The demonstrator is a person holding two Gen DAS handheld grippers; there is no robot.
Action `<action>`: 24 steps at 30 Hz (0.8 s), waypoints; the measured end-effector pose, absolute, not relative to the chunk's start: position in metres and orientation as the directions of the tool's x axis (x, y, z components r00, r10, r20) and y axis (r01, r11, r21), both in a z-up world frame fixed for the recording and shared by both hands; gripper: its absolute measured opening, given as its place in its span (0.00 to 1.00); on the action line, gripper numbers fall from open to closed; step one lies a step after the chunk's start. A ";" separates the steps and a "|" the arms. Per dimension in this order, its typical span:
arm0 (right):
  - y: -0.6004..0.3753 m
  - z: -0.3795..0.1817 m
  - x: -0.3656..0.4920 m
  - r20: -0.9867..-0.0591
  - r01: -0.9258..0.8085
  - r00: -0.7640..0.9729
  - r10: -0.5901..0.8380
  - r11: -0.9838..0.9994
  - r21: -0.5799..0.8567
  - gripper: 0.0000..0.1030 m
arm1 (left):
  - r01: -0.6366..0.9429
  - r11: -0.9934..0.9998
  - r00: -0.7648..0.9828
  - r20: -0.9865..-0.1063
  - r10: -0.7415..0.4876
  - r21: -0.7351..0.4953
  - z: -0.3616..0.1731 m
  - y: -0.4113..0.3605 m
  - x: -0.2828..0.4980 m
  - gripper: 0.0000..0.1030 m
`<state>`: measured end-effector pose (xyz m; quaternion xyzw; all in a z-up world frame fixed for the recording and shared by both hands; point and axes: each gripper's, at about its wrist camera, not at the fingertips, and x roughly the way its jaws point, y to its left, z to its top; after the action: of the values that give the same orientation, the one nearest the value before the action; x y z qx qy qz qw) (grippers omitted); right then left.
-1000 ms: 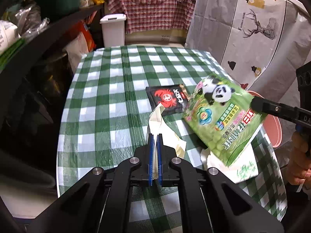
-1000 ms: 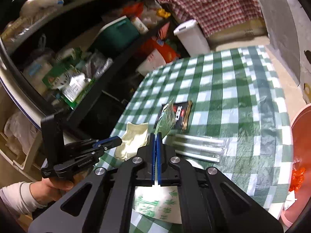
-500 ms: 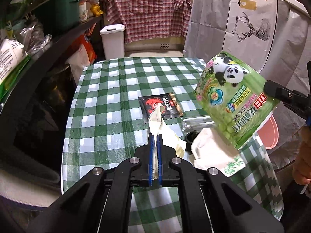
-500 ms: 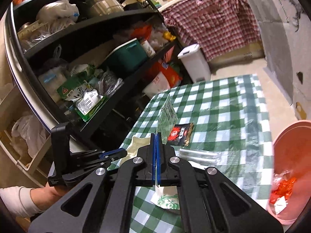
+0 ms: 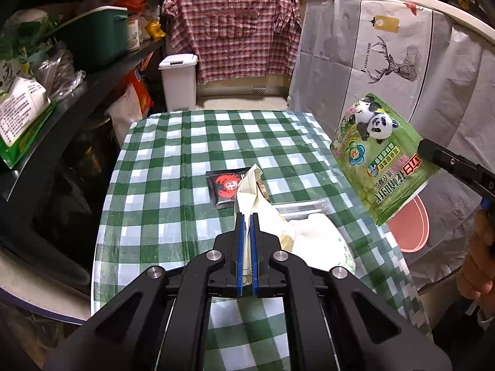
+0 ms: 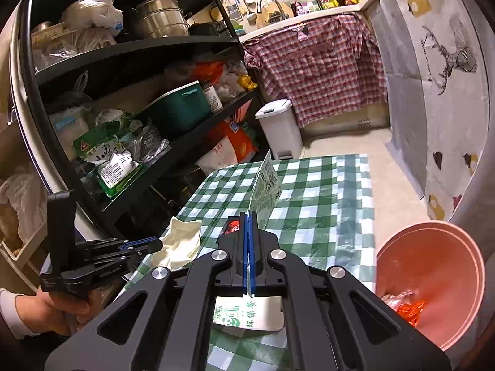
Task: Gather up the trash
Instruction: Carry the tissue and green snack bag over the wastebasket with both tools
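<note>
Green panda pouch (image 5: 380,157) — pinched in right tongs (image 6: 249,216), above table.

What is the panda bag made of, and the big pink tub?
The panda bag looks like thin glossy printed plastic film: it catches light and bends while pinched. The pink tub looks like smooth moulded plastic with a soft sheen, though that is only a guess from its look.

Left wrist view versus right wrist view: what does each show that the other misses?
Only the left wrist view shows the panda print on the green pouch and the clear plastic pack.

Only the right wrist view shows inside the pink basin, with orange wrappers, and the metal pots.

Both show the checked tablecloth, the cream wrapper pinched by the left gripper, the red-and-black packet and the white bin.
</note>
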<state>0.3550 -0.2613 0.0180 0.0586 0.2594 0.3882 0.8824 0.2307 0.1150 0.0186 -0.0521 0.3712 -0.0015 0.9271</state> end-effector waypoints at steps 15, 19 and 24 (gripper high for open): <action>-0.288 0.016 0.357 -0.428 -0.611 0.636 0.641 0.758 0.228 0.01 | -0.013 0.996 0.745 -0.665 -0.050 -0.089 0.030 0.088 0.229 0.04; -0.294 0.016 0.358 -0.435 -0.592 0.660 0.613 0.780 0.200 0.01 | -0.005 0.996 0.746 -0.663 -0.055 -0.089 0.031 0.081 0.232 0.04; -0.306 0.017 0.360 -0.432 -0.574 0.680 0.593 0.797 0.189 0.01 | 0.012 0.996 0.746 -0.663 -0.068 -0.088 0.032 0.068 0.238 0.04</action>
<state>0.3597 -0.3062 0.0169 0.0190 0.2422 0.3183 0.9163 0.2385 0.0676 0.0323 -0.0390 0.3558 -0.0215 0.9335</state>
